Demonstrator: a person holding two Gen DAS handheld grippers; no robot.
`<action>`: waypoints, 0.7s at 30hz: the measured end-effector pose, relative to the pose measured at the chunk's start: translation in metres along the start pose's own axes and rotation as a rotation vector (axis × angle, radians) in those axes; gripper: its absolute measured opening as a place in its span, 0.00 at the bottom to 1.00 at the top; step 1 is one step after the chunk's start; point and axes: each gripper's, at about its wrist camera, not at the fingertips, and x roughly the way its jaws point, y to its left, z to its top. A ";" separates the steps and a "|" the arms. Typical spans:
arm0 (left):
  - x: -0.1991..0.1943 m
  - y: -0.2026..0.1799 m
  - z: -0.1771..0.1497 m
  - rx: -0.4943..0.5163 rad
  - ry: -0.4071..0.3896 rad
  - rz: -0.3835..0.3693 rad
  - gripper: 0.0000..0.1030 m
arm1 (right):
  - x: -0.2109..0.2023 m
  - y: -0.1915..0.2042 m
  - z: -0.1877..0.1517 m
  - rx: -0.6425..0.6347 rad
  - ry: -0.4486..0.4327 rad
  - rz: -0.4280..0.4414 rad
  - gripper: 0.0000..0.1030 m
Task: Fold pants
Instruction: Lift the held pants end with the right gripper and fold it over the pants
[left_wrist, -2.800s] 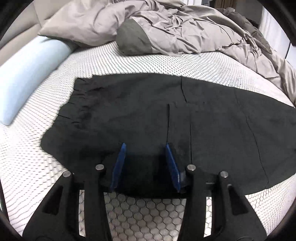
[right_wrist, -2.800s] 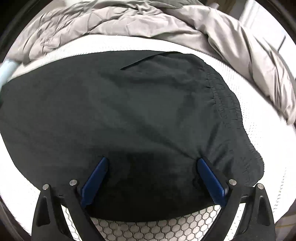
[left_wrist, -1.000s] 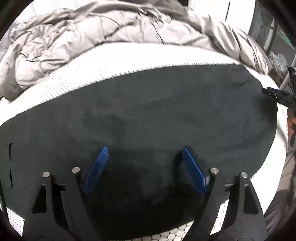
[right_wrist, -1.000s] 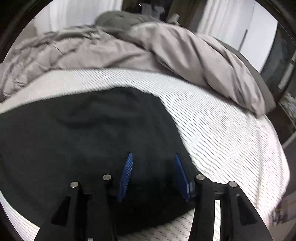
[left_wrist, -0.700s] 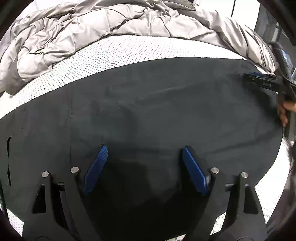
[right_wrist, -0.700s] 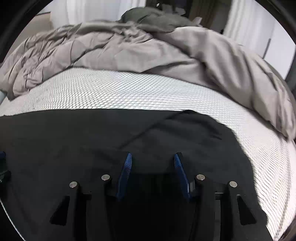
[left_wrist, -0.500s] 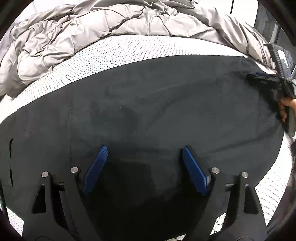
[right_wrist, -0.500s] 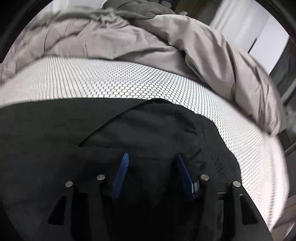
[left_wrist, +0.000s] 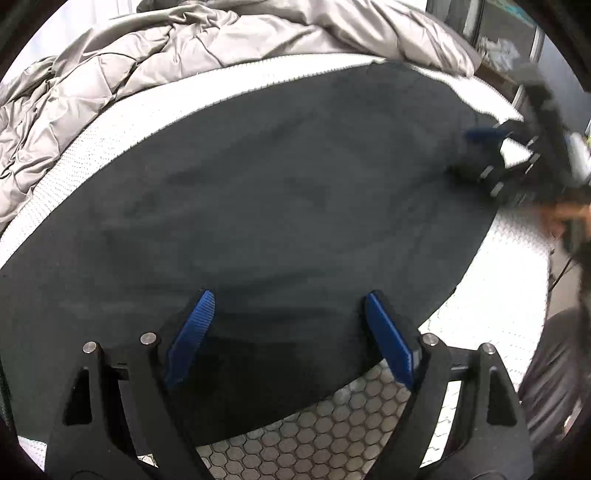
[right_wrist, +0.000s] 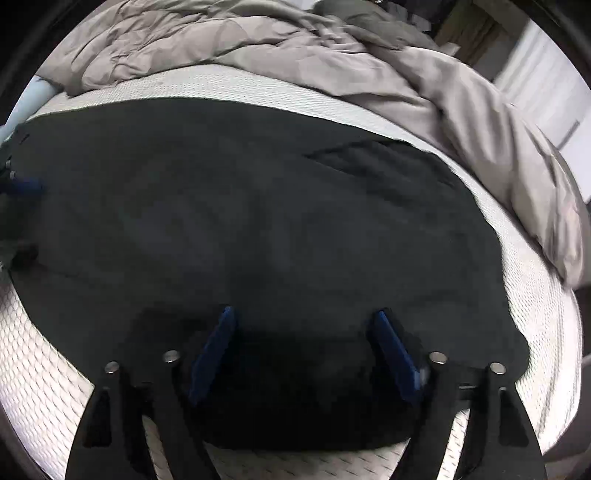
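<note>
Black pants (left_wrist: 280, 206) flat on bed (left_wrist: 369, 410). Left gripper (left_wrist: 286, 332) and right gripper (right_wrist: 304, 350) both spread wide over the near hem, gripping nothing. Only right view shows blue pillow (right_wrist: 37, 92) (grey duvet (right_wrist: 258, 48) behind). No readable writing.

Right tongs (right_wrist: 303, 347) being spread wide from the narrower gap of a moment ago, now being held over the near edge of the black pants (right_wrist: 258, 221), more mattress (left_wrist: 332, 424) being exposed beneath the left tongs (left_wrist: 288, 328), pants being seen flatter.
</note>
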 end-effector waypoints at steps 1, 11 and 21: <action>-0.002 0.001 -0.001 -0.007 0.002 0.000 0.81 | -0.004 -0.013 -0.005 0.034 0.012 -0.032 0.79; -0.013 -0.031 0.010 -0.049 -0.088 -0.056 0.81 | -0.046 -0.131 -0.071 0.699 -0.043 0.286 0.79; -0.008 -0.039 -0.002 -0.023 -0.065 0.009 0.82 | 0.017 -0.153 -0.061 0.979 -0.141 0.337 0.76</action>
